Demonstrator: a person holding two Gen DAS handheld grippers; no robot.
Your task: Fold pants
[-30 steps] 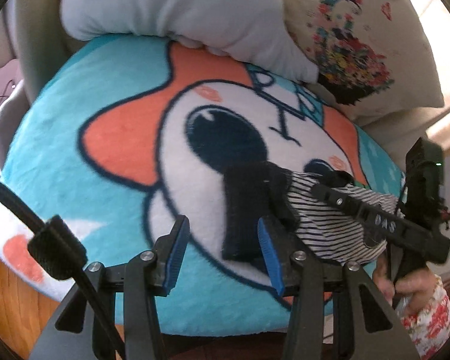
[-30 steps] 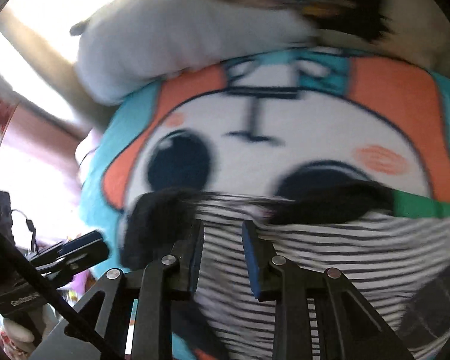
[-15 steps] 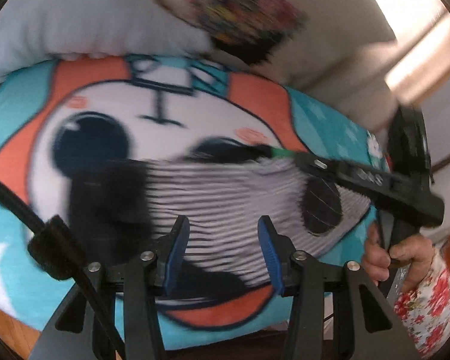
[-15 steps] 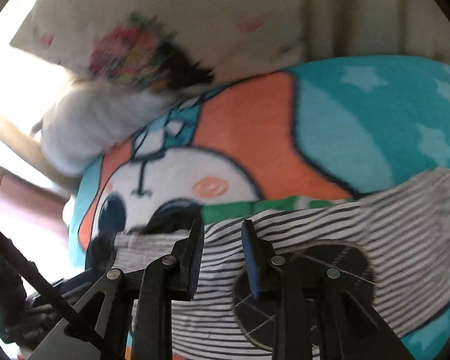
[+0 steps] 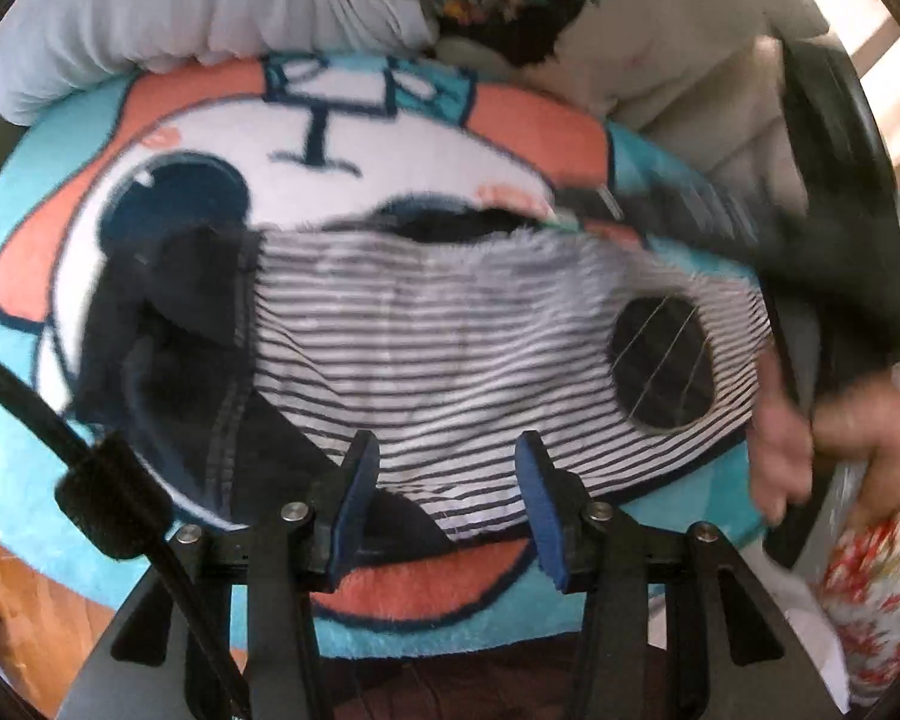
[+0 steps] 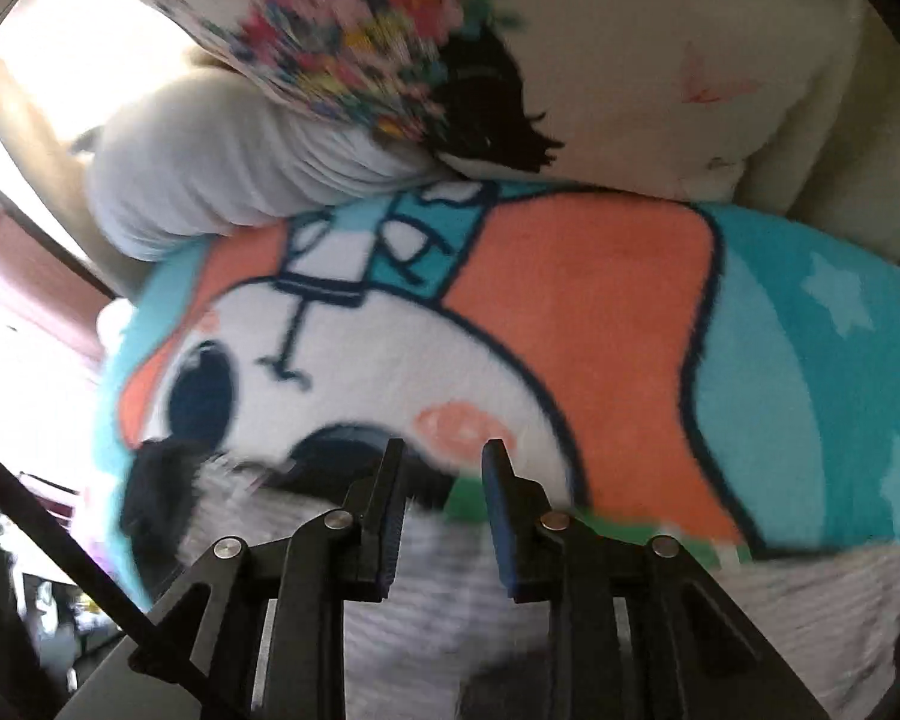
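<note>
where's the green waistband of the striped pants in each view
Left wrist: a blurred sliver of green waistband at the pants' top right edge, right of centre, beside the right gripper's tip.
Right wrist: the green waistband sits low centre, just between and behind the jaws, running right along the striped pants.
Shared landmark: the orange cheek spot on the cartoon blanket, just above the band.

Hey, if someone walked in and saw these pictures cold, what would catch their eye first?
Most likely the big cartoon blanket in teal, orange and white, with a huge dark eye, filling the middle of both views. Next, the black-and-white striped pants lying across it, with a round dark patch at their right end. Behind sits a cream pillow stitched with bright flowers.
</note>
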